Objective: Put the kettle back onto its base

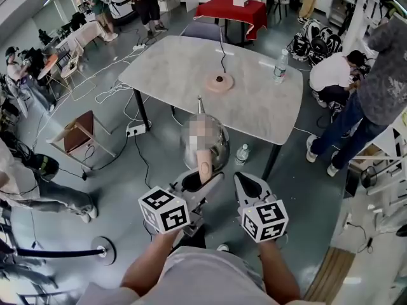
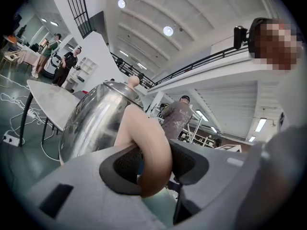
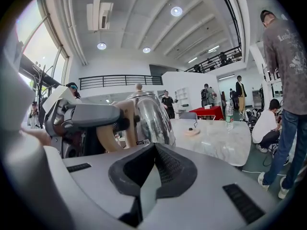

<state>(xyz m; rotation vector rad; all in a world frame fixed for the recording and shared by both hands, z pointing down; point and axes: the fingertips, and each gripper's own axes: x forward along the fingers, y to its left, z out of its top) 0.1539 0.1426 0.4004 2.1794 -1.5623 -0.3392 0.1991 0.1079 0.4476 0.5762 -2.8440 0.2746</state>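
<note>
Marble table fills the upper middle, its round base bare. At centre frame the left gripper clamps the handle, so the kettle hangs upright for carrying. The right gripper is pinched together, empty.

Mirror-polished metal kettle with a smooth matt beige handle; table of pale, marble-like stone.

In the head view the kettle covers part of the near edge of the tabletop, and the lower end of its handle is lost inside the jaws of the left gripper. In the right gripper view the kettle's underside lies behind the right gripper. The label on the bottle is too small to read.
</note>
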